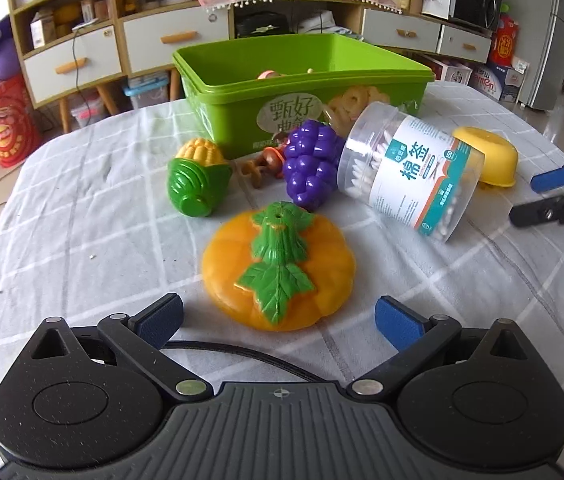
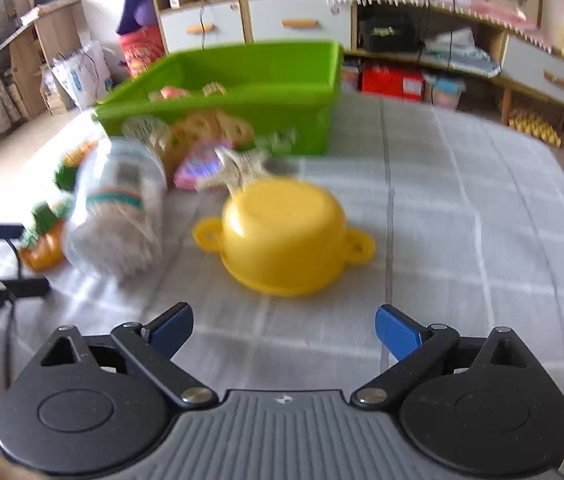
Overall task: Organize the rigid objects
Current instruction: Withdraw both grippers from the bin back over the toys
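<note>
Toy pumpkin (image 1: 278, 268), orange with green leaf, is lying flat on the checked cloth (image 1: 82, 216), nearest item in front of the green bin (image 1: 301, 80). Left gripper (image 1: 278, 318) is standing wide open just short of it, gripping nothing. Corn (image 1: 198, 176), grapes (image 1: 309, 164) and cotton-swab jar (image 1: 409, 176) are lying closer to the bin. Right gripper (image 2: 283, 330) is gaping empty before the upturned yellow bowl (image 2: 283, 236), right of the jar.

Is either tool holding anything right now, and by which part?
Nothing is held. The left tool stands open before the pumpkin; the right tool stands open before the yellow pot.
</note>
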Action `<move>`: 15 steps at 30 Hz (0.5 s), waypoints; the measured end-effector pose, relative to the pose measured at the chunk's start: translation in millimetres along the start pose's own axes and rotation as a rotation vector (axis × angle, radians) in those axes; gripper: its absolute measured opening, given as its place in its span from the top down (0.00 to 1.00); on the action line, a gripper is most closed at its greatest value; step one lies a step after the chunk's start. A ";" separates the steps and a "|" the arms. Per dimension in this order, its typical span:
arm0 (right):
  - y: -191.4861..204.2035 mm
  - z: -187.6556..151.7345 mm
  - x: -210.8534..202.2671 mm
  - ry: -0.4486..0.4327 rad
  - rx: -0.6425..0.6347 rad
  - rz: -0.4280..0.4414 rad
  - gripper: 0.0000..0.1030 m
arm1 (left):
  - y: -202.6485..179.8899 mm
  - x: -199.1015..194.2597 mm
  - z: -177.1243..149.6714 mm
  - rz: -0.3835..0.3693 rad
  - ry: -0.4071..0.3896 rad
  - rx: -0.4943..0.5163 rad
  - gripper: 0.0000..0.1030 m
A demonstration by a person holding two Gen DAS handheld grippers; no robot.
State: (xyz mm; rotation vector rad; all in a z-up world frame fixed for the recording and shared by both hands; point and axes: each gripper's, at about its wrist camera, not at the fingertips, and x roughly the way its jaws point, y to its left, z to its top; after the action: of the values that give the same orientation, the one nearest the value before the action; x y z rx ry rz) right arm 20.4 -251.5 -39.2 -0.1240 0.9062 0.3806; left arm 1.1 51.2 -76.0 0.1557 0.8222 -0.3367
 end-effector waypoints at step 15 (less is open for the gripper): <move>0.2 -1.3 4.6 -0.138 -0.006 0.039 0.15 | -2.2 5.1 3.0 -0.004 -0.037 -0.007 0.02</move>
State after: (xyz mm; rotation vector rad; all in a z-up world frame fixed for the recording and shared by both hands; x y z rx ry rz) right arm 21.9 -250.4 -43.6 -0.0844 0.7720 0.4235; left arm 5.6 47.1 -77.7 0.1411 0.7872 -0.3398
